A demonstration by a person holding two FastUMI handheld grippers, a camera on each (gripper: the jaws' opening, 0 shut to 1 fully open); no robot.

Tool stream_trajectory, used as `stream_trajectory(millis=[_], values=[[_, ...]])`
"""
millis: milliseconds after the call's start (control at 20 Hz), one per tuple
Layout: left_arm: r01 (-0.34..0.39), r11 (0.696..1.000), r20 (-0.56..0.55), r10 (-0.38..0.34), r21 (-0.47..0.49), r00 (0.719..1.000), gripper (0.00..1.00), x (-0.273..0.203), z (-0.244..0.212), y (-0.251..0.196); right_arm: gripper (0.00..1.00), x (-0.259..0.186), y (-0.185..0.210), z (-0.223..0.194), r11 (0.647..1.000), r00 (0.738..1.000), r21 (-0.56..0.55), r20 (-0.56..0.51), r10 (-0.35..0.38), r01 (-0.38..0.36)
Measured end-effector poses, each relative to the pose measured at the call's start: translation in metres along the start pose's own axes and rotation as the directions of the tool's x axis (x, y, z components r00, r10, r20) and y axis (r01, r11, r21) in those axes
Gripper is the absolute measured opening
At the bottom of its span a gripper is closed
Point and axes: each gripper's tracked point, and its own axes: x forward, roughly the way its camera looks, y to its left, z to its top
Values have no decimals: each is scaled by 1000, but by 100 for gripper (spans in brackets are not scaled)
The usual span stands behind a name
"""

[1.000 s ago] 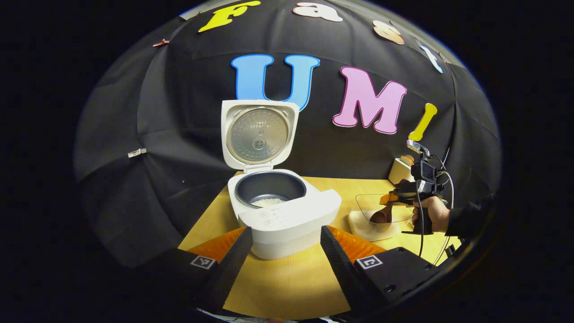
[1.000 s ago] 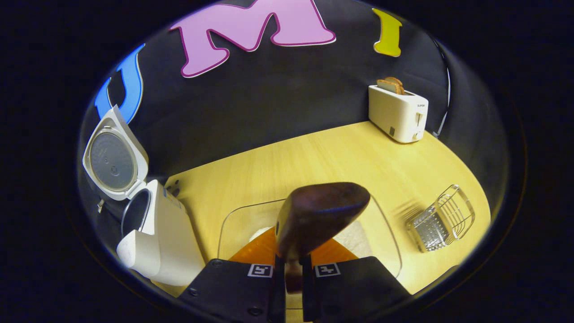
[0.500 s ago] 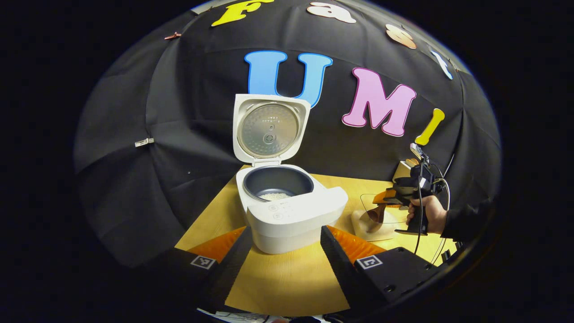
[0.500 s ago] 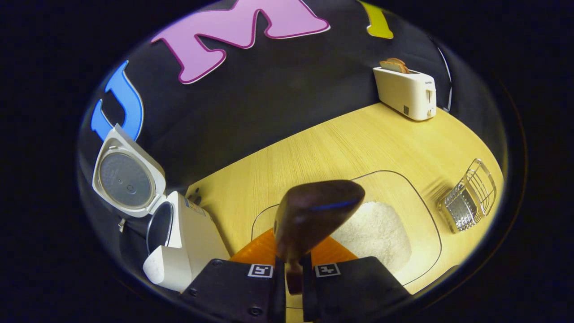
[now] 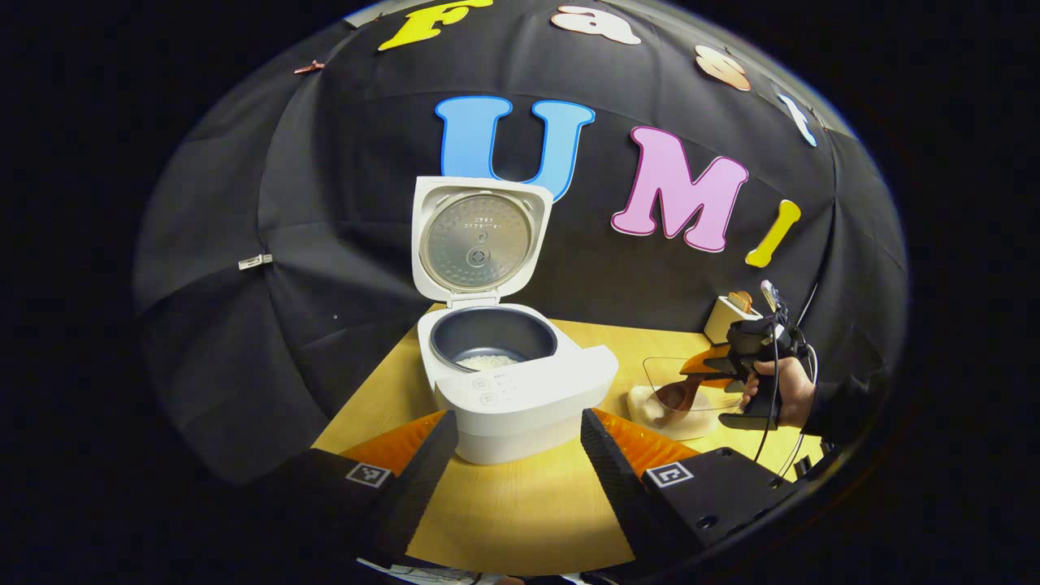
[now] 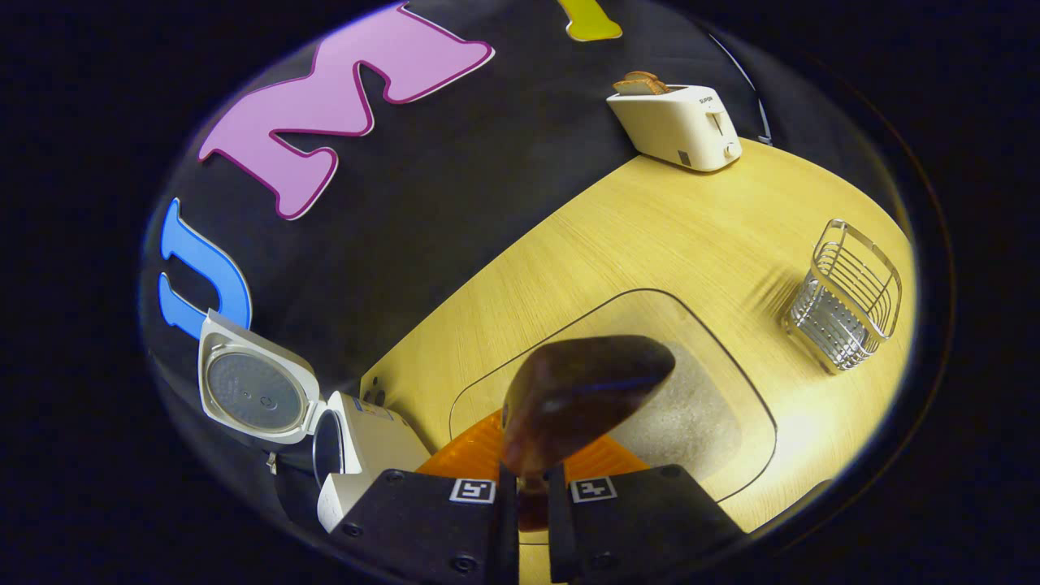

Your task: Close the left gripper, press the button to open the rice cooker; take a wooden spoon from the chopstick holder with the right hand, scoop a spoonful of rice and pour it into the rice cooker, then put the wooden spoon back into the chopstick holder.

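1. At the left, the left claw (image 5: pixel 512 455) sits low over the bench (image 5: pixel 520 512) with its two fingers wide apart and nothing between them, framing the front of the rice cooker (image 5: pixel 520 390).
2. The rice cooker stands with its lid (image 5: pixel 478 240) swung fully up. The dark inner pot (image 5: pixel 487 337) shows a small patch of white rice on its bottom and is otherwise bare. The body looks heavy enough to stay put, but the raised lid would be easy to knock.
3. Right of the cooker, the wooden spoon (image 6: pixel 581 398) is gripped by its handle in the right claw (image 6: pixel 532 520), both fingers drawn tight on it. Its dark bowl hangs over the clear glass dish (image 6: pixel 731 479). I judge the spoon to be stiff, light and smooth. The hold at the handle end gives reach, but a polished handle could twist under a loaded bowl.
4. The glass dish holds a mound of white rice (image 6: pixel 691 422) just beneath the spoon's bowl. Whether they touch I cannot tell. Loose grains spill easily, so a level carry seems wise.
5. Farther right, the wire chopstick holder (image 6: pixel 849 296) stands alone on the bench.
6. At the back, a toaster (image 6: pixel 678 126) carries bread in its slot.
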Motion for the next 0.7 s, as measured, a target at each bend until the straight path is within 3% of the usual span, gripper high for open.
stream_trajectory(millis=[400, 700], values=[[-1, 1000, 10, 1, 2, 1000, 98, -3, 2, 6, 19, -30, 6, 37, 996, 998, 94, 66, 0, -7], [-1, 1000, 12, 2, -25, 1000, 98, -9, -2, 10, 19, -60, 50, 74, 983, 990, 154, 108, 85, -101]])
